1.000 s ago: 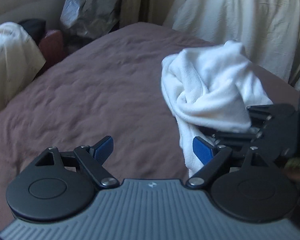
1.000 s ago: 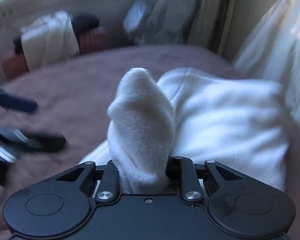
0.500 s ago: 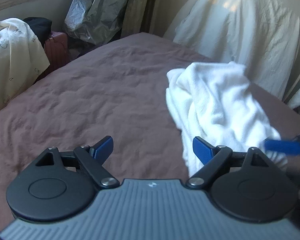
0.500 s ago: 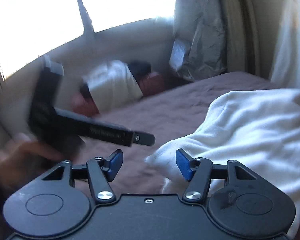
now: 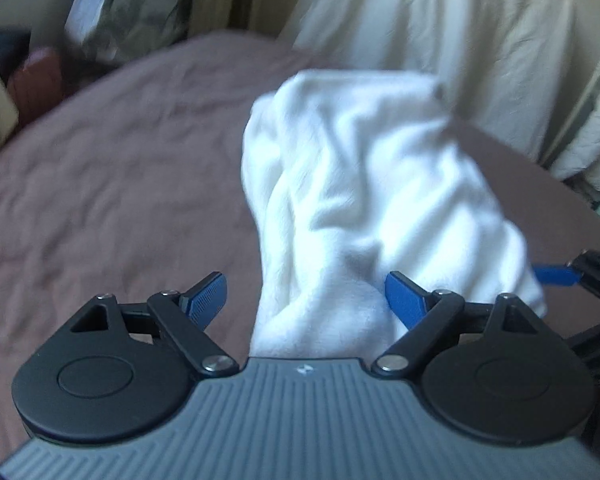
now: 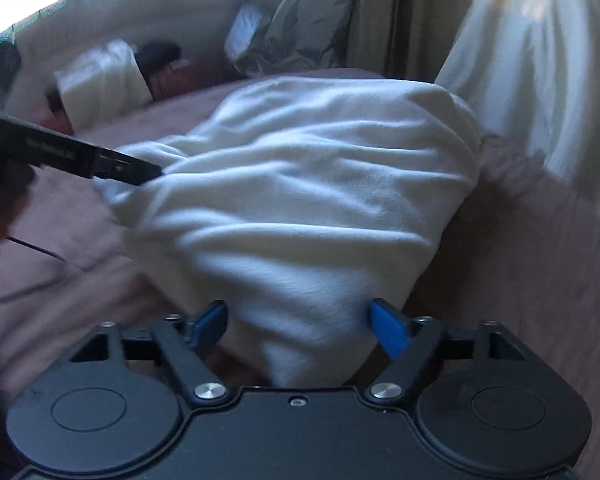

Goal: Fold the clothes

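Note:
A crumpled white fleece garment (image 5: pixel 372 184) lies in a heap on the brown bedspread (image 5: pixel 120 184). My left gripper (image 5: pixel 304 298) is open, and the garment's near end sits between its blue fingers, closer to the right one. In the right wrist view the same garment (image 6: pixel 308 200) fills the middle. My right gripper (image 6: pixel 298 326) is open too, with the garment's near end between its fingers. The left gripper (image 6: pixel 140 168) shows side-on at the garment's left edge. The right gripper (image 5: pixel 556 274) shows as a blue finger at the heap's right side.
A cream sheet (image 5: pixel 440 40) hangs over something behind the bed on the right. A silver-grey plastic bag (image 6: pixel 292 16) and curtains stand at the back. A pale cloth (image 6: pixel 104 80) over dark items lies at the far left of the bed.
A second ago my right gripper was shut on a fold of the garment; it has opened and let go. Both grippers have since moved in, so the garment lies between their open fingers.

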Motion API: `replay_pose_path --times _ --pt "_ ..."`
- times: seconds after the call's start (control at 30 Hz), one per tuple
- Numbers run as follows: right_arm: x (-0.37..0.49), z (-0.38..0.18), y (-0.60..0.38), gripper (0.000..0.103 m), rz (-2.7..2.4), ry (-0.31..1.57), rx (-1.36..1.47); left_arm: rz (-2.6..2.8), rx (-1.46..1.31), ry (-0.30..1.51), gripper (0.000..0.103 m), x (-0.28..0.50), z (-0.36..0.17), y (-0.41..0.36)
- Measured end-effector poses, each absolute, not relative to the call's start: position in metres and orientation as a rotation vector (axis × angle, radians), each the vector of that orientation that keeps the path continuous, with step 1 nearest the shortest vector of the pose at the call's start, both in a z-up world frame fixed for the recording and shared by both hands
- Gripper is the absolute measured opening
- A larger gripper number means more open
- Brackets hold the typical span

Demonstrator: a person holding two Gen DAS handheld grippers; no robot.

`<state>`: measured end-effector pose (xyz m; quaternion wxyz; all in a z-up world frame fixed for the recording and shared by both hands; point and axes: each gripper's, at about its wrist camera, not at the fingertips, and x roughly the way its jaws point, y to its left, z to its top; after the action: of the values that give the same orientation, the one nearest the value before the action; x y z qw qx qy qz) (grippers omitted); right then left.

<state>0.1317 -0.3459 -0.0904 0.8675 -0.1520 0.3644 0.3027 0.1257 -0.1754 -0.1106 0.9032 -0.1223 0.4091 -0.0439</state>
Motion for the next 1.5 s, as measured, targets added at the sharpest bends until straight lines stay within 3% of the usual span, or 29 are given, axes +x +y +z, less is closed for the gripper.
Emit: replay_pose_path --times 0.03,0.07,0.1,0.2,0.3,0.43,0.63,0.7,0.73,0.8,0.87,1.0,1.03,1.07,1.1,1.2,1.43,1.5 --pt "0.133 -0.093 -0.343 0.074 0.615 0.751 -0.353 -0.101 -0.277 0.865 0.048 0.129 -0.115 -0.175" --pt "0.131 -0.092 -0.341 0.056 0.600 0.736 -0.374 -0.113 -0.303 0.884 0.035 0.131 -0.120 -0.174" --pt "0.124 -0.081 -0.343 0.043 0.596 0.713 -0.363 -0.103 -0.303 0.886 0.035 0.131 -0.120 -0.174" --pt "0.101 -0.061 -0.348 0.023 0.569 0.661 -0.387 -0.078 -0.190 0.832 0.030 0.120 -0.109 -0.186" --pt "0.097 -0.067 -0.355 0.018 0.566 0.684 -0.416 -0.074 -0.160 0.843 0.029 0.112 -0.117 -0.197" --pt "0.100 -0.082 -0.365 0.017 0.579 0.736 -0.427 -0.033 -0.040 0.831 0.029 0.104 -0.129 -0.215" --pt "0.105 -0.088 -0.387 0.019 0.610 0.776 -0.376 0.001 -0.116 0.748 0.031 0.108 -0.086 -0.196" --pt "0.109 -0.075 -0.401 0.026 0.636 0.739 -0.283 0.001 -0.095 0.714 0.042 0.123 -0.069 -0.192" --pt "0.111 -0.069 -0.408 0.033 0.649 0.720 -0.237 0.001 -0.084 0.697 0.054 0.130 -0.061 -0.190" --pt "0.116 -0.056 -0.421 0.064 0.673 0.681 -0.144 -0.041 -0.005 0.677 0.068 0.154 -0.051 -0.191" --pt "0.122 -0.046 -0.433 0.065 0.689 0.648 -0.064 -0.122 0.070 0.739 0.080 0.194 -0.055 -0.197" --pt "0.160 -0.062 -0.430 0.065 0.641 0.667 -0.057 -0.125 0.238 0.903 0.081 0.266 -0.092 -0.220" --pt "0.160 -0.065 -0.429 0.065 0.647 0.673 -0.063 -0.123 0.253 0.907 0.067 0.275 -0.099 -0.223" --pt "0.159 -0.068 -0.428 0.065 0.654 0.680 -0.068 -0.123 0.273 0.915 0.019 0.281 -0.102 -0.227" --pt "0.159 -0.071 -0.427 0.065 0.660 0.686 -0.074 -0.123 0.293 0.924 0.009 0.287 -0.104 -0.231" --pt "0.159 -0.080 -0.424 0.066 0.680 0.704 -0.092 -0.023 0.595 0.796 0.009 0.283 -0.103 -0.260" --pt "0.157 -0.099 -0.416 0.067 0.725 0.747 -0.133 0.094 0.622 0.785 0.009 0.278 -0.137 -0.252" --pt "0.157 -0.105 -0.414 0.067 0.738 0.760 -0.145 0.105 0.637 0.762 0.014 0.265 -0.135 -0.255"
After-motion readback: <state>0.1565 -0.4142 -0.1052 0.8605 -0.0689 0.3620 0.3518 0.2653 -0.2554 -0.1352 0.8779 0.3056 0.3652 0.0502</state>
